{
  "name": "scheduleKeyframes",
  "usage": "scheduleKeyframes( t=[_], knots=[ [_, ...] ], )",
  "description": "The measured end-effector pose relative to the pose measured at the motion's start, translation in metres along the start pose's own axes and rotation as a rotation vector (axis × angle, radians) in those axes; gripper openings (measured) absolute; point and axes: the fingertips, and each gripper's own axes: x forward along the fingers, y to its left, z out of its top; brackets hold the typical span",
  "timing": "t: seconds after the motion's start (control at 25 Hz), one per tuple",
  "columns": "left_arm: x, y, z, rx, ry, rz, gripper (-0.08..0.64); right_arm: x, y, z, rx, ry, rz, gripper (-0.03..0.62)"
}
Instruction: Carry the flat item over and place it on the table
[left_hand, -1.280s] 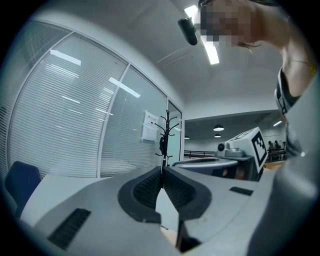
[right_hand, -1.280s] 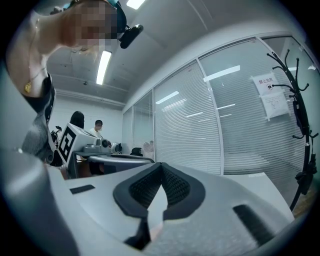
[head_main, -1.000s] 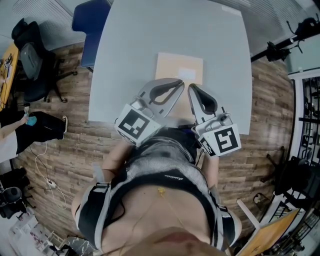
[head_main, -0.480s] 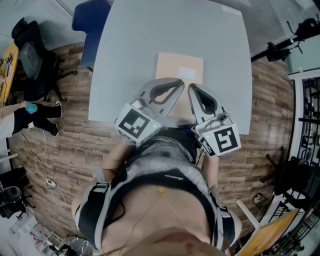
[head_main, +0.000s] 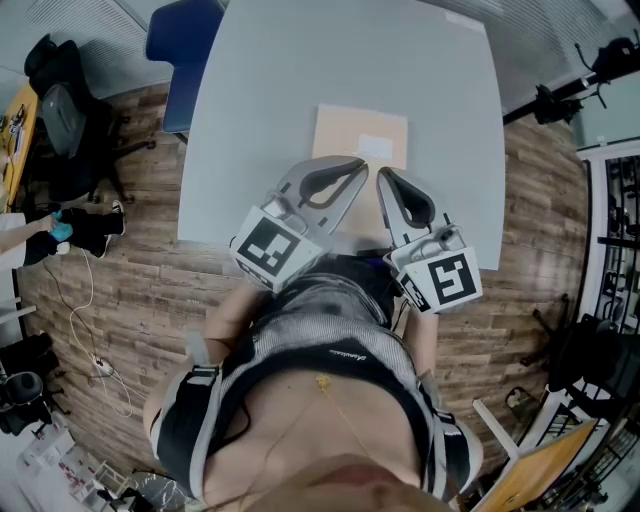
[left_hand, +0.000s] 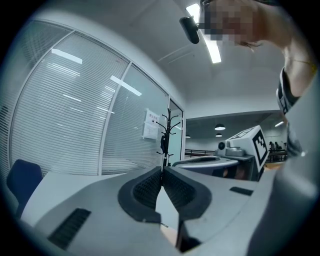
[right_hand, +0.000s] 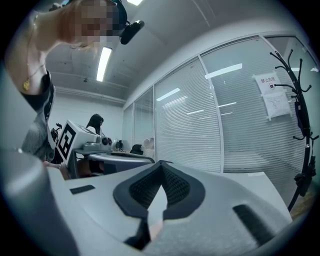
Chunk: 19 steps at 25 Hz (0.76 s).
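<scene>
The flat item, a tan envelope (head_main: 360, 135) with a white label, lies flat on the grey table (head_main: 260, 90) in the head view, a little beyond both grippers. My left gripper (head_main: 360, 166) is held over the table's near edge, its tip close to the envelope's near left corner. Its jaws are shut with nothing between them (left_hand: 162, 170). My right gripper (head_main: 380, 175) hangs beside it, tip near the envelope's near edge, also shut and empty (right_hand: 161, 164). Neither touches the envelope.
A blue chair (head_main: 180, 40) stands at the table's far left corner. A black office chair (head_main: 60, 110) stands on the wooden floor at left, and a person's hand (head_main: 45, 232) shows at the left edge. A black stand (head_main: 560, 92) reaches in at right. A coat rack (right_hand: 298, 115) stands by the glass wall.
Both grippers and the envelope stay where they were. The person at the left edge has drawn back out of the picture, leaving only a hand and dark shoes.
</scene>
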Motion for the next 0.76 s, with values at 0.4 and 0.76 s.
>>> scheduleKeyframes(
  t=[0.4, 0.76],
  knots=[
    [-0.0015, 0.0031, -0.0023, 0.006, -0.018, 0.009, 0.015, 0.0009, 0.0030, -0.0014, -0.002, 0.009, 0.005, 0.000],
    [0.0005, 0.0026, -0.0021, 0.009, -0.016, 0.013, 0.015, 0.0003, 0.0010, -0.0015, -0.006, 0.016, 0.004, 0.000]
  ],
)
